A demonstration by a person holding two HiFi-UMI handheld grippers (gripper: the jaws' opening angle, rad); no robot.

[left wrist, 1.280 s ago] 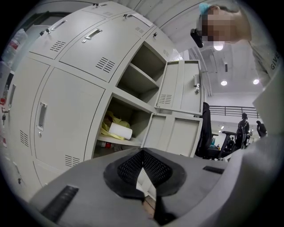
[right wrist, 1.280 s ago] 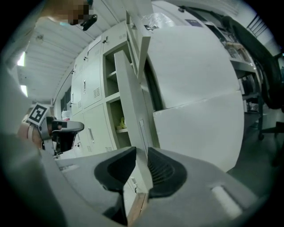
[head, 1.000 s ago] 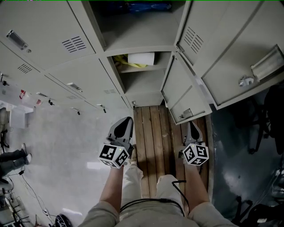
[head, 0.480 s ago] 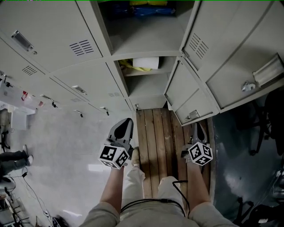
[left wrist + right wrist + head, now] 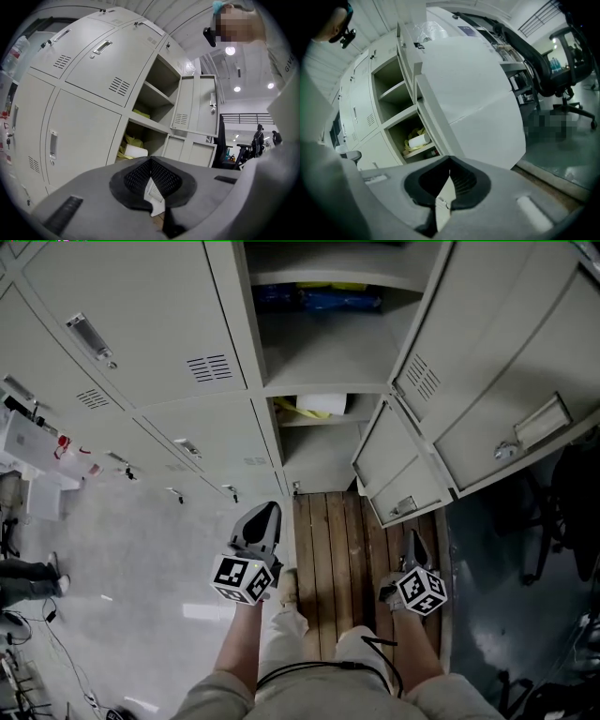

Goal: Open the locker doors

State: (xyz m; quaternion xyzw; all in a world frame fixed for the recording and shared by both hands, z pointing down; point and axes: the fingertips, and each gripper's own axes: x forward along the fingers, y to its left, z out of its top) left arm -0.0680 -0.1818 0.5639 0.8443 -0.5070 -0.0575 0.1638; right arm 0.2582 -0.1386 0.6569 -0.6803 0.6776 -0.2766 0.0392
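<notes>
A bank of grey lockers fills the head view. One column stands open, its upper door [image 5: 487,362] and lower door [image 5: 398,474] swung out to the right. The open shelves hold blue items [image 5: 319,301] and a white roll [image 5: 323,406]. The neighbouring doors [image 5: 141,324] on the left are closed. My left gripper [image 5: 269,507] is shut and empty, low in front of the closed column [image 5: 79,136]. My right gripper [image 5: 411,535] sits just below the lower open door [image 5: 468,89]. Its jaws are closing the last bit, with nothing between them.
I stand on a wooden pallet floor [image 5: 328,540]. An office chair [image 5: 562,512] sits behind the open doors at right. The pale floor at left has cables, small items and someone's shoe [image 5: 28,577]. People stand far off [image 5: 258,138].
The head view has tipped upward, showing more of the upper lockers. My right gripper has drawn slightly back from the lower open door. The left gripper has hardly moved.
</notes>
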